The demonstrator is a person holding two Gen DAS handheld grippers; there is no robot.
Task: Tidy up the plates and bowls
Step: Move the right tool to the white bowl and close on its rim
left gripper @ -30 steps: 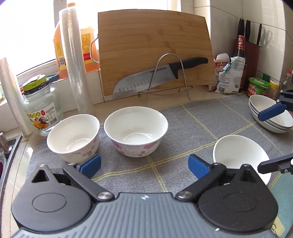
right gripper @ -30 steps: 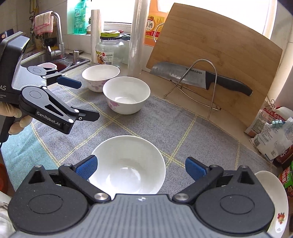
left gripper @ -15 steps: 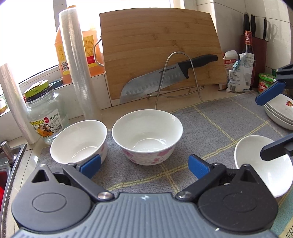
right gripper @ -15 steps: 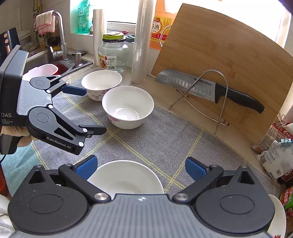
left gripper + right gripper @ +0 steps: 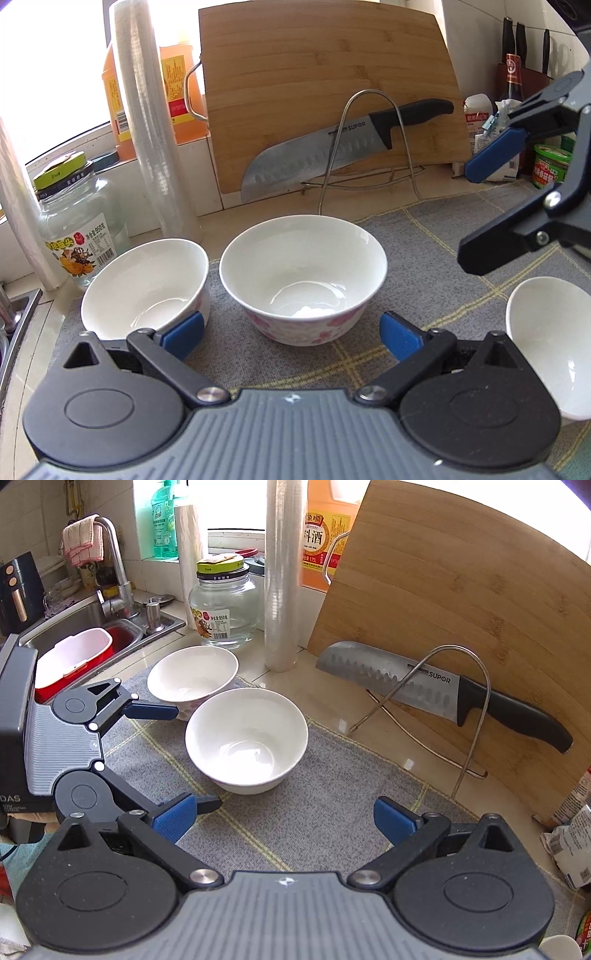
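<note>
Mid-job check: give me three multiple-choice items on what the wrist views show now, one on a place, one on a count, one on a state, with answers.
1. Where is the knife?
A. in the sink
B. on a wire stand against the cutting board
C. inside a bowl

2. How many bowls does the left wrist view show on the grey mat?
A. one
B. three
C. five

3. What is the state of the left hand-held gripper?
A. open and empty
B. shut on a bowl
C. shut on the knife

Answers:
1 B, the blade rests across the wire stand in front of the board.
2 B, the left bowl, the middle bowl and the right bowl.
3 A, its blue pads stand wide apart around nothing.
</note>
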